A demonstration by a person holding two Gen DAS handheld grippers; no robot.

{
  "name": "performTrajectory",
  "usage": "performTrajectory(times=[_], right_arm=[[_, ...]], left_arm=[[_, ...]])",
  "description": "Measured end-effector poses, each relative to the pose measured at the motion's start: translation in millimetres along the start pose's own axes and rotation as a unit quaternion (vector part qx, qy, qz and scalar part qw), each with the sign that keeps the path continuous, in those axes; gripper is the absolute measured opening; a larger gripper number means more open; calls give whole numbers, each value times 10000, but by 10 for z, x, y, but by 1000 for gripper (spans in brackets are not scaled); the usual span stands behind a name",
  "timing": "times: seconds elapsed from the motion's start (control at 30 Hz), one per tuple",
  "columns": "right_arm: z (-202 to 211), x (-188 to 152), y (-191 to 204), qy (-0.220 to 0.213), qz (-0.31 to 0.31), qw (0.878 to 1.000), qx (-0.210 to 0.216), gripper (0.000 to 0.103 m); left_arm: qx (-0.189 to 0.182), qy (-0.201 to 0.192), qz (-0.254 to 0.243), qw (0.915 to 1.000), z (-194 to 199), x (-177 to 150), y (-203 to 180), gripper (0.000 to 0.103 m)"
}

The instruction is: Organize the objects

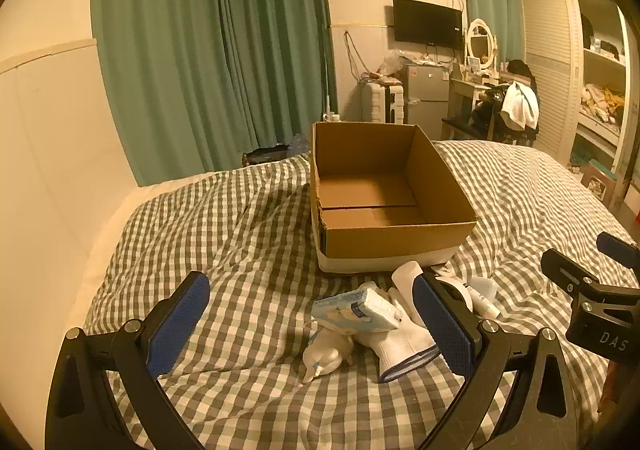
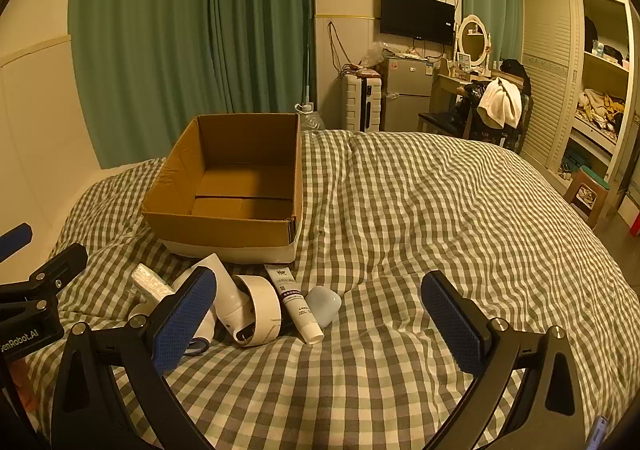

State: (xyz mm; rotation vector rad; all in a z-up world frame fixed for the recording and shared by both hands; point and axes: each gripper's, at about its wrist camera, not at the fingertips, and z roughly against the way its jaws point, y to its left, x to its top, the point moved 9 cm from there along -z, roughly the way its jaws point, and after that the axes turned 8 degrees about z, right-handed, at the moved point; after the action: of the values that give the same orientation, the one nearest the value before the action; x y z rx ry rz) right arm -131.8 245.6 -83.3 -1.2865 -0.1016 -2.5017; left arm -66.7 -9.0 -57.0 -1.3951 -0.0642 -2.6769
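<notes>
An open, empty cardboard box sits on the checked bed; it also shows in the right wrist view. In front of it lies a small heap: a tissue pack, a white glove, a crumpled white bag, a white round device, a white tube and a pale blue case. My left gripper is open just short of the tissue pack and holds nothing. My right gripper is open and empty, near the tube and case.
The checked duvet covers the bed. A padded wall and green curtains lie to the left and behind. A fridge, dresser and wardrobe stand beyond the bed's far end.
</notes>
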Motion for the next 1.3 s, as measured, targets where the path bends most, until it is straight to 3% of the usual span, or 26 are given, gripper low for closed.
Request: performTrajectory(times=[0.43, 0.73, 1.3], right_arm=[[-26, -22, 25, 62, 35, 10000, 28, 103], [-30, -31, 25, 81, 77, 9999, 35, 103], [-28, -26, 49, 35, 26, 9999, 126, 103]], left_arm=[[-52, 106, 33, 9999, -39, -13, -20, 103], [144, 220, 100, 9996, -83, -29, 33, 103], [186, 242, 150, 9994, -91, -67, 65, 103]])
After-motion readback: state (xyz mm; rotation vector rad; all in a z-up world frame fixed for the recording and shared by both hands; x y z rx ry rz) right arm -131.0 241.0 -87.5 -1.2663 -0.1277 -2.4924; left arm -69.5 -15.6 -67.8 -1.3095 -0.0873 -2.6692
